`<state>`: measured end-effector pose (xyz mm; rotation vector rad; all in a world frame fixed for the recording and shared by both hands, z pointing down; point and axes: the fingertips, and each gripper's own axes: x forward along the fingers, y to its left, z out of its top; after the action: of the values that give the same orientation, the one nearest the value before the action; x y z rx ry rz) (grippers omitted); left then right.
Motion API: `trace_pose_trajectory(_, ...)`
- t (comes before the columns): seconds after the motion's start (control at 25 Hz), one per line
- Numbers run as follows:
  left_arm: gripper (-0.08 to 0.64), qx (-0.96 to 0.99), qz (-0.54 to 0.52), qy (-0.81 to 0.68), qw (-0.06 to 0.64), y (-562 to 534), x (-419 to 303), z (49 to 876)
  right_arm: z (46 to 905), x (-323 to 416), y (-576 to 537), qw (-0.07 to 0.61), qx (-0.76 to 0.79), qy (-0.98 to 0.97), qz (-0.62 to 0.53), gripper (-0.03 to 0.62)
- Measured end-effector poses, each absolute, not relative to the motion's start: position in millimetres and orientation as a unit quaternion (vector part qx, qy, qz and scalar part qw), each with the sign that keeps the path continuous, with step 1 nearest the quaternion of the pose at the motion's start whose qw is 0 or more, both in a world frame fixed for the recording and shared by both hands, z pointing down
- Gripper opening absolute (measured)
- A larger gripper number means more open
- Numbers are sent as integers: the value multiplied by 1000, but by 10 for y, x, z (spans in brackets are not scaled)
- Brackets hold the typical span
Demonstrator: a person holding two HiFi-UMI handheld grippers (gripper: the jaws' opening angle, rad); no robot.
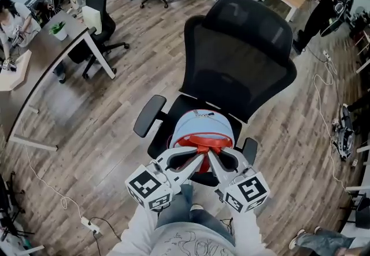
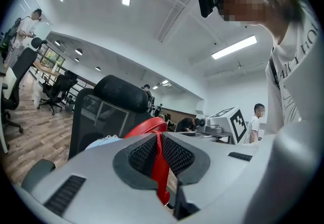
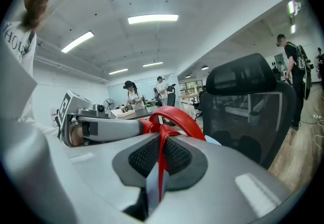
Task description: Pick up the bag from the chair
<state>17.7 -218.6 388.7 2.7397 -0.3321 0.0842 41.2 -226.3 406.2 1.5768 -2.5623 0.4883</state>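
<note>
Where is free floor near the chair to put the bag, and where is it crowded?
Free: the wood floor left of the chair, between it and the grey desk. Crowded: a cable trails over the floor right of the chair, and a power strip lies at lower left.

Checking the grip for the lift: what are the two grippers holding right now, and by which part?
The left gripper and the right gripper are each shut on the red handle of the light blue bag.

Clamping the red handle [image 1: 202, 142] with left gripper [image 1: 196, 159] and right gripper [image 1: 211, 158], jaws pinched nearly together on its strap, tips meeting in a V above the chair [image 1: 237, 64] seat's front edge.
</note>
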Motion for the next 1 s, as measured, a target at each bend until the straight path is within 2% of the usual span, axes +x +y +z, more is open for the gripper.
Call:
trace_pose_trajectory(0.56, 34, 975, 8, -170, 142, -755, -1, 3419, 3577, 241, -809, 5, 510, -848, 144, 23)
trace_pose_trajectory(1.0, 34, 973, -10, -195, 120, -76, -133, 3100, 3230, 89, -107, 2, 506, -854, 120, 25)
